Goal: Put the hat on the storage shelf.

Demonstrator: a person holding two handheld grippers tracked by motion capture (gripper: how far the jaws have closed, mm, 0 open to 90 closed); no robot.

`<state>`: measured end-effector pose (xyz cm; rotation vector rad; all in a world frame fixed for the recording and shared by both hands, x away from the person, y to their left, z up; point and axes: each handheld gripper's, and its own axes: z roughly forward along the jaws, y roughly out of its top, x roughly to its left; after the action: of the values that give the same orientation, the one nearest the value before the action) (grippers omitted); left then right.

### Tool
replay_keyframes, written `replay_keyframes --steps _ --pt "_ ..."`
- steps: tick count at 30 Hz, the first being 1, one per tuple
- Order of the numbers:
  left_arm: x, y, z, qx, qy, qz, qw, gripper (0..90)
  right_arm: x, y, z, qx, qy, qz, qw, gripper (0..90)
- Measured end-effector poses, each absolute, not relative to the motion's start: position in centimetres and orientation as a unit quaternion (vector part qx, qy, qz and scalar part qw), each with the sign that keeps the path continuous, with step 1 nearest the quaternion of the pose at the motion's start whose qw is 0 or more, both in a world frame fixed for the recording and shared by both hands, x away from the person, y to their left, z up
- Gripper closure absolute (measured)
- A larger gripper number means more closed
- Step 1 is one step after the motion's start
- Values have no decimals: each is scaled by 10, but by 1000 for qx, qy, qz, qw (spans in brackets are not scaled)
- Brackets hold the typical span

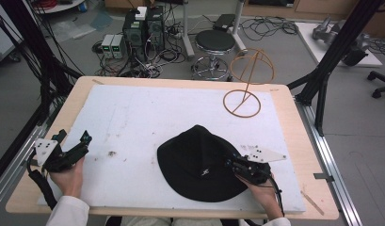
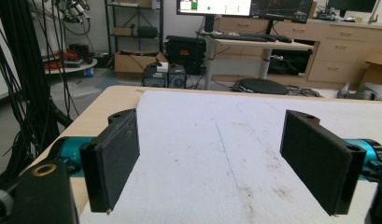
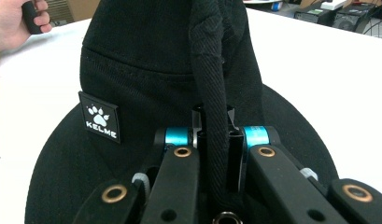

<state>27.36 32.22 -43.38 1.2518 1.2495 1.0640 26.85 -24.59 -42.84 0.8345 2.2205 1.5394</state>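
Observation:
A black bucket hat [image 1: 199,160] with a small white paw logo lies brim-down on the white mat [image 1: 133,113], near the front right. My right gripper [image 1: 232,165] reaches in from the hat's right side and is shut on a raised fold of the crown fabric. In the right gripper view that fold [image 3: 212,93] stands pinched between the two jaws of the right gripper [image 3: 216,123]. My left gripper [image 1: 73,136] rests at the mat's left edge, well clear of the hat. The left gripper [image 2: 216,163] is open, with bare mat between its pads [image 2: 118,158].
A wire hat stand [image 1: 249,80] with a round base stands at the back right of the mat. The wooden table edge [image 1: 293,122] borders the mat. Beyond the table are a stool [image 1: 214,42], boxes and cables on the floor.

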Motion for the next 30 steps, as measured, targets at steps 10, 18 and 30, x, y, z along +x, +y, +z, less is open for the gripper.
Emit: replay_keyframes --steps 10,18,30 --pt "274 321 -434 519 519 441 516 202 267 -246 -428 299 766 547 153 883" --pt "275 320 -434 521 519 432 522 205 264 -248 -426 300 755 561 161 883" --pt "277 320 -435 518 523 422 530 206 252 -243 -409 308 704 611 192 883"
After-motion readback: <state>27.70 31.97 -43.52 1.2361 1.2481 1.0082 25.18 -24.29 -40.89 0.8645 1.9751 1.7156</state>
